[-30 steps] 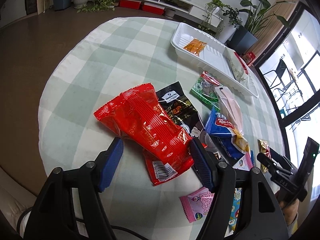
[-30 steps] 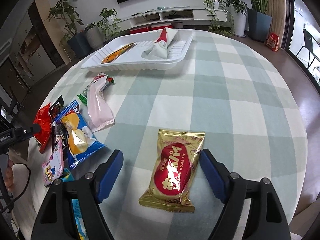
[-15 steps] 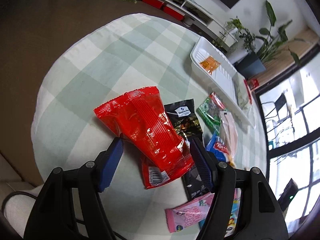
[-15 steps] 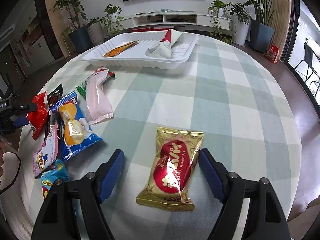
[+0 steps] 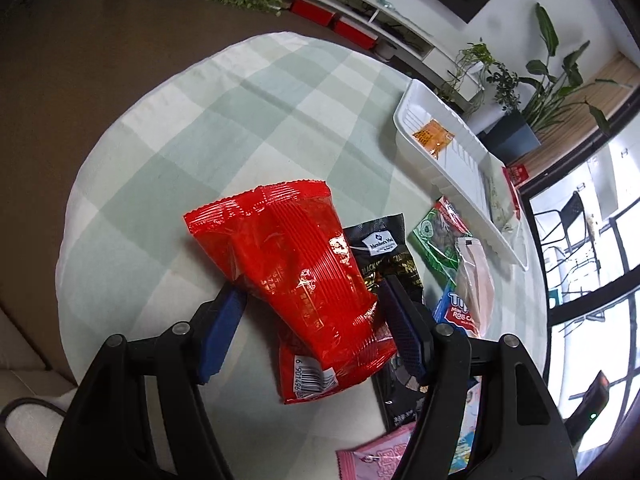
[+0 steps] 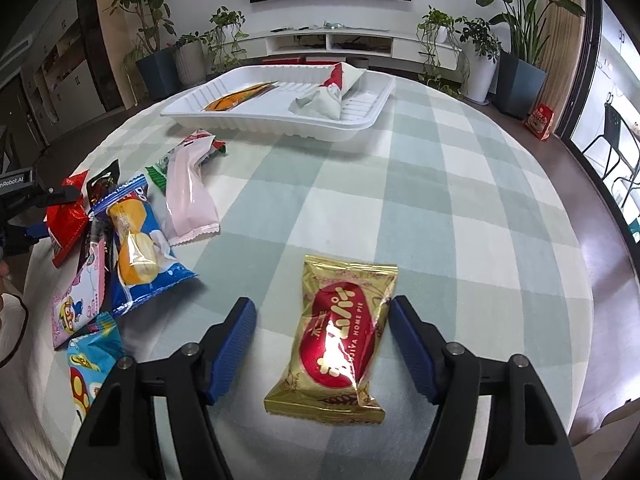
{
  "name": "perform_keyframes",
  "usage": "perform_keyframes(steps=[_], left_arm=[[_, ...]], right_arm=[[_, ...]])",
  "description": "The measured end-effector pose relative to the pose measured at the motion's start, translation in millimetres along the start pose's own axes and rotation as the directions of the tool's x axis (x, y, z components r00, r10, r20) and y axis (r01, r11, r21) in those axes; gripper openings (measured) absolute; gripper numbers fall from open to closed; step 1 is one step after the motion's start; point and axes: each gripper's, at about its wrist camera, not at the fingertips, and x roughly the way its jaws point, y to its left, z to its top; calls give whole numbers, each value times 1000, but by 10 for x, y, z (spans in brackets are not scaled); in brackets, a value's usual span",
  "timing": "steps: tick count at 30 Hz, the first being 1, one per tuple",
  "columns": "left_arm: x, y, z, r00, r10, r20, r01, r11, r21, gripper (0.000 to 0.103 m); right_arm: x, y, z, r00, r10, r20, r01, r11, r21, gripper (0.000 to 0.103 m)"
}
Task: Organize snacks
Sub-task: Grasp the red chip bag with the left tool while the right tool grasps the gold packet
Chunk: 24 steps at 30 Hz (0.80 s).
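My left gripper (image 5: 310, 322) is open, its blue fingers on either side of a red snack bag (image 5: 296, 272) that lies on the table over a black packet (image 5: 384, 256). My right gripper (image 6: 322, 338) is open around a gold and red pie packet (image 6: 340, 336); the right finger touches its edge. A white tray (image 6: 360, 120) at the far side holds an orange packet (image 6: 236, 96) and a white and red packet (image 6: 332, 92). The tray also shows in the left wrist view (image 5: 460, 160).
Loose snacks lie at the left: a pink packet (image 6: 190, 196), a blue packet (image 6: 136, 240), a green packet (image 5: 438, 240), a pink cartoon packet (image 6: 76, 304) and a light blue one (image 6: 94, 356). The round checked table (image 6: 460, 208) drops off near both grippers.
The left gripper has moved forward and lower, so the red bag now sits deeper between its fingers. The right gripper has edged closer to the gold packet.
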Motion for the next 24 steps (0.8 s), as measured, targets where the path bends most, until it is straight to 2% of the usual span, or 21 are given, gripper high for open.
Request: perform_keyframes(steps=[1,2,6,11,15,18,24], left_arm=[[1,4,-1,1000,1,6,-1,1000,10,53],[5,24,2,1000,-9,10,9,1000,11,49],[8,89,23,999,-42,15,42,999,9,41],[-12,130,21,997,-76,6,76,997,0,36],[-63,127,-9,996,-86,4,86,996,13,35],[-116,124,-50,995,-101,2,101,995,22,35],[-263,108,-83,990,-142,8,142,989,34,35]], right_arm=[[-4,-8,1,1000,-2,5,2,1000,-2,53],[-12,-15,0,1000,-1,12,1,1000,-6,44],[-19,-38,3,1000,8,21,-8,1000,-2,35],[-24,-152,19,996,86,24,-87,994,66,35],[-23,-303,21,980,196,29,-198,965,170,34],[-3,-420,9,960,279,37,-279,927,250,34],[59,-575,-23,900,430,68,-421,820,387,34]])
